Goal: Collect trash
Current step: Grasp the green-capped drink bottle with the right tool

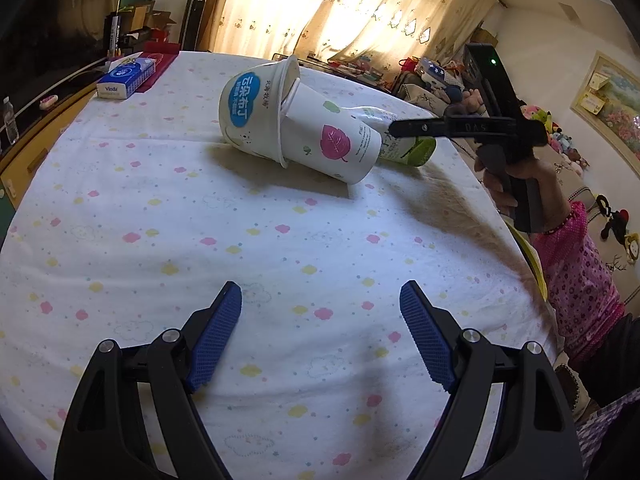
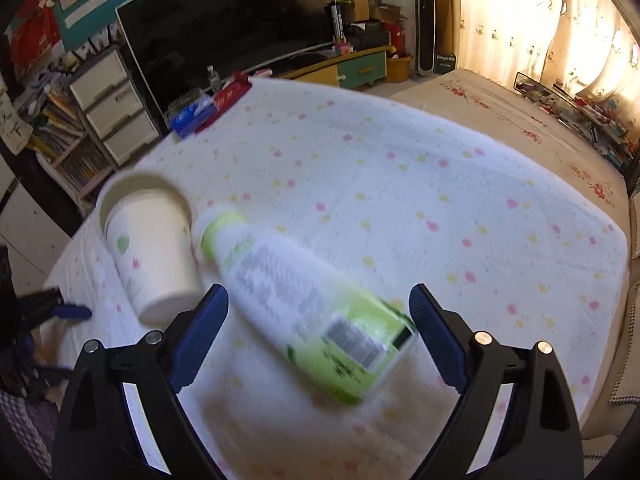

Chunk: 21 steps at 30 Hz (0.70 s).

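A white paper cup with leaf prints [image 1: 332,142] lies on its side, its mouth tucked inside a white tub with a blue label [image 1: 250,110]. Behind them lies a green and white bottle [image 1: 404,146]. In the right wrist view the bottle [image 2: 312,308] lies between the open jaws of my right gripper [image 2: 318,308], the cup [image 2: 154,256] to its left; no pad touches the bottle. The right gripper also shows in the left wrist view [image 1: 394,128], over the bottle. My left gripper [image 1: 320,304] is open and empty, over the cloth in front of the cup.
The table carries a white cloth with coloured dots [image 1: 240,248]. A blue tissue box [image 1: 126,78] and a red box [image 1: 158,66] sit at the far left corner. A television [image 2: 224,28] and drawers [image 2: 114,108] stand beyond. A bed [image 2: 520,128] is to the right.
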Each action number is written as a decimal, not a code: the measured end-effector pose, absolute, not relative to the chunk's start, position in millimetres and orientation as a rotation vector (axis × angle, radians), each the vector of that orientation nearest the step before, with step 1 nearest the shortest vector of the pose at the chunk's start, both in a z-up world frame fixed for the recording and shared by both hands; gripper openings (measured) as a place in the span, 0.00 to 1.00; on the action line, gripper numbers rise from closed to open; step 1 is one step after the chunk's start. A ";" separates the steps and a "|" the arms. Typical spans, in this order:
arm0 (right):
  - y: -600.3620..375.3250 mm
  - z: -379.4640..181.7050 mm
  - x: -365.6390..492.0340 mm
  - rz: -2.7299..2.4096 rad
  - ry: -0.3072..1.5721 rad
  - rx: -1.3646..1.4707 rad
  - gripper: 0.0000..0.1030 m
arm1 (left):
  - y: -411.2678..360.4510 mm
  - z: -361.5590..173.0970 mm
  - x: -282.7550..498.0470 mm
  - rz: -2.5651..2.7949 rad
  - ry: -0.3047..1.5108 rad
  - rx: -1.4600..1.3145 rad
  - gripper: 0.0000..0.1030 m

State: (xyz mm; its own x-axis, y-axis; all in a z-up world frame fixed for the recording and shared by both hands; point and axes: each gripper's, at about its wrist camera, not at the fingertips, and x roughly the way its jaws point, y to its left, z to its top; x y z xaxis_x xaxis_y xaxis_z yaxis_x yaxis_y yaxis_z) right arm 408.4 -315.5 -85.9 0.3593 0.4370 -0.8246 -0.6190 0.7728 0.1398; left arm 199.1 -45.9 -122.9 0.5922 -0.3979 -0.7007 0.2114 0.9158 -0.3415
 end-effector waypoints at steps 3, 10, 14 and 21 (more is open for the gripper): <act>-320.4 -87.2 378.3 0.695 1.005 -0.238 0.84 | -45.9 -123.0 199.6 -0.365 0.869 -0.230 0.78; -303.1 -83.4 348.7 0.729 0.930 -0.276 0.82 | -47.3 -122.6 197.6 -0.368 0.863 -0.220 0.78; -293.1 -97.2 365.1 0.660 0.939 -0.257 0.64 | -45.4 -123.4 197.2 -0.364 0.864 -0.232 0.78; -299.7 -104.2 360.9 0.608 0.943 -0.207 0.48 | -45.4 -123.7 196.4 -0.366 0.866 -0.230 0.78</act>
State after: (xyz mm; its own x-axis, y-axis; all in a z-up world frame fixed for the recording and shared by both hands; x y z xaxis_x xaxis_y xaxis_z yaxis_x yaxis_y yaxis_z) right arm 360.9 -299.7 -104.2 0.4359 0.3968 -0.8078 -0.5720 0.8151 0.0917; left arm 196.4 -45.4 -123.7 0.5919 -0.4033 -0.6979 0.2190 0.9137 -0.3423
